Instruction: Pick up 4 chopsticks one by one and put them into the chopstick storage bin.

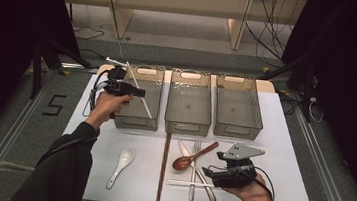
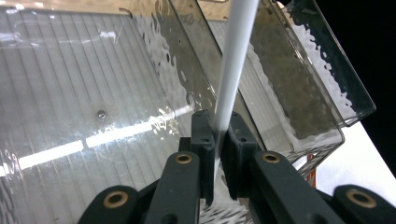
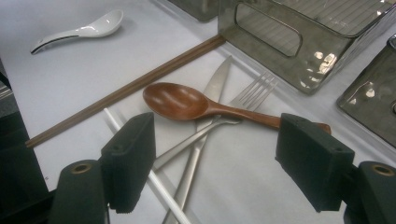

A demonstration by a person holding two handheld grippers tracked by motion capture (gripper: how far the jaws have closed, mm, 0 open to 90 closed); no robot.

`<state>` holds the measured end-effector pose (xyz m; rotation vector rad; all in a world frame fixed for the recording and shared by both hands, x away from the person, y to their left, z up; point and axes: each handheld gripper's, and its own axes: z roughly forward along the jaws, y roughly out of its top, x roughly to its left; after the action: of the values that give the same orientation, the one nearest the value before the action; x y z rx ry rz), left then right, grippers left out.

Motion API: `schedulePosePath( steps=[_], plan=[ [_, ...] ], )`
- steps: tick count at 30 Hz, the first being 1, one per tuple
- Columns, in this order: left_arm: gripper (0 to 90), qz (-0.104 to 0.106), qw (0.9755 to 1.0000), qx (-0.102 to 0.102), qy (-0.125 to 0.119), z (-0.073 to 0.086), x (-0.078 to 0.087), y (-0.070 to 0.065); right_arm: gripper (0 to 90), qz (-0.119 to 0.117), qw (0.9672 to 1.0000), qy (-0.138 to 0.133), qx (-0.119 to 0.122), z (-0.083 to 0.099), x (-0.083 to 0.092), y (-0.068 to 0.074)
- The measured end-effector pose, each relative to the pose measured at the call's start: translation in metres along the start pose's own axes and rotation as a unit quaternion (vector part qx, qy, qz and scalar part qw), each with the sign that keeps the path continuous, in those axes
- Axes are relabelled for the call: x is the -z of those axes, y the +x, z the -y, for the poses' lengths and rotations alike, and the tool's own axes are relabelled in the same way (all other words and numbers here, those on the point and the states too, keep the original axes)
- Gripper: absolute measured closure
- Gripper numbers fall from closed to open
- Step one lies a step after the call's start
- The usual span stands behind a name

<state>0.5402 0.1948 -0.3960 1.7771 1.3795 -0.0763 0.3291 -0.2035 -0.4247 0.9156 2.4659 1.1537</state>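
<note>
Two claws: left claw [image 2: 218, 140] tight on white chopstick [image 2: 233, 65], right claw [image 3: 215, 163] wide.

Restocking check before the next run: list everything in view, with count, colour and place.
bins: three, clear grey, in a row at the table's far side
white chopstick: one, held slanting over the left bin
second white chopstick: one, flat on the mat at the near edge, under the cutlery
brown chopsticks: a pair, lying along the middle of the mat
ceramic spoon: one, white, near left
wooden spoon: one, brown, on top of the fork and knife
fork: one, silver
knife: one, silver
left tongs: shut on the white chopstick
right tongs: open, above the cutlery
</note>
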Motion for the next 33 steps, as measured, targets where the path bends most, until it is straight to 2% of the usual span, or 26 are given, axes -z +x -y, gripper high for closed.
schedulePosePath(
  steps=[4, 6, 9, 14, 18, 19, 22, 27, 33],
  plan=[
    [83.0, 0.003, 1.0000, 0.005, 0.006, 0.002, -0.004, 0.001, 29.4, 0.000, 1.0000, 0.001, 0.000, 0.000, 0.000, 0.000],
    [82.4, -0.004, 0.9999, 0.007, 0.006, 0.001, -0.005, 0.001, 29.4, -0.001, 1.0000, 0.001, 0.000, 0.000, 0.000, 0.000],
    [70.3, -0.027, 0.9996, 0.010, 0.004, -0.001, -0.007, 0.000, 29.4, -0.001, 1.0000, 0.001, 0.000, 0.000, -0.001, 0.000],
    [58.8, -0.053, 0.9984, 0.017, 0.006, -0.003, -0.014, -0.001, 29.4, -0.001, 1.0000, 0.002, 0.000, 0.000, -0.001, -0.001],
    [44.8, -0.073, 0.9971, 0.017, 0.016, -0.005, -0.019, -0.004, 29.7, 0.000, 1.0000, 0.001, -0.002, 0.000, 0.000, -0.001],
    [38.5, -0.077, 0.9967, 0.017, 0.016, -0.006, -0.020, -0.005, 29.7, 0.000, 1.0000, 0.001, -0.003, 0.000, 0.000, -0.001],
    [31.5, -0.074, 0.9971, 0.011, 0.013, -0.007, -0.019, -0.007, 29.7, -0.001, 1.0000, 0.001, -0.004, 0.001, 0.000, -0.001],
    [25.9, -0.059, 0.9982, 0.001, 0.006, -0.005, -0.011, -0.012, 29.6, -0.003, 1.0000, 0.000, -0.002, 0.001, 0.001, -0.001],
    [19.5, -0.018, 0.9994, -0.025, -0.013, 0.006, 0.006, -0.025, 29.6, -0.001, 1.0000, 0.005, 0.002, 0.000, 0.004, -0.003]
  ],
)
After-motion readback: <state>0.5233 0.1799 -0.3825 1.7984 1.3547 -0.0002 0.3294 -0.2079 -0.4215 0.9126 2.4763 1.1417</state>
